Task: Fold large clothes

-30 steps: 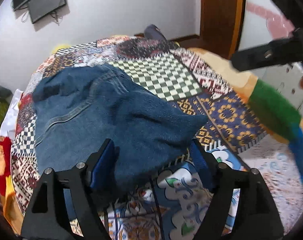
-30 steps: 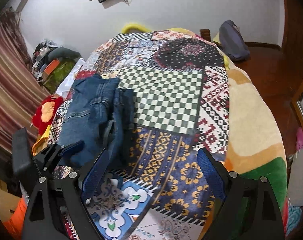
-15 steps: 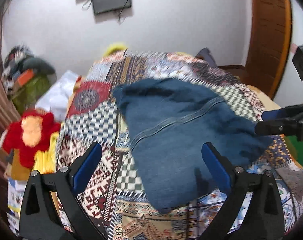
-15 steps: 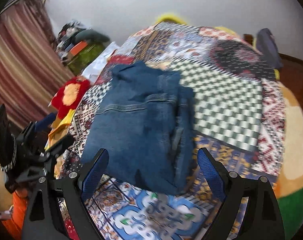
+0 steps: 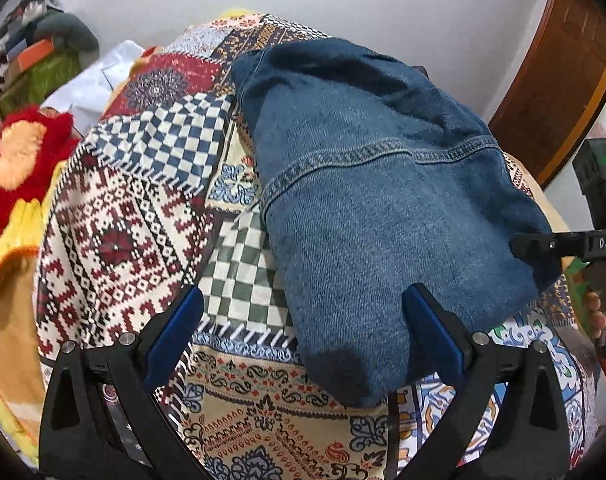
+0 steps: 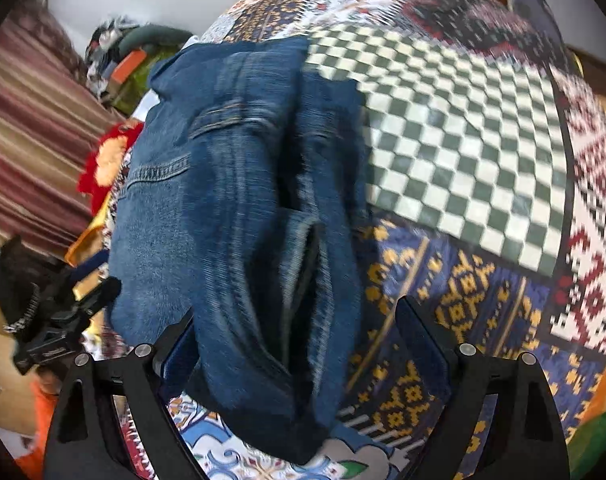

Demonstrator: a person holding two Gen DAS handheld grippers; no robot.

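Folded blue jeans [image 5: 383, 200] lie on a patchwork bedspread [image 5: 135, 216]. In the left wrist view my left gripper [image 5: 303, 324] is open, its fingers wide apart at the near end of the jeans, the right finger against the denim. In the right wrist view the jeans [image 6: 231, 208] run from near to far, folded edges facing me. My right gripper [image 6: 299, 336] is open, its fingers straddling the near end of the folded jeans. The right gripper's finger shows at the jeans' right edge in the left wrist view [image 5: 543, 244].
A red and orange plush item [image 5: 19, 160] lies off the bed's left side. A pile of clothes and boxes [image 5: 35, 56] sits by the white wall. A wooden door frame [image 5: 559, 80] stands at the right. Striped curtains [image 6: 31, 148] hang at the left.
Both grippers have swung toward the jeans and come closer. The left view turned from the bed's right side to the left; the right gripper now straddles the jeans' near end.
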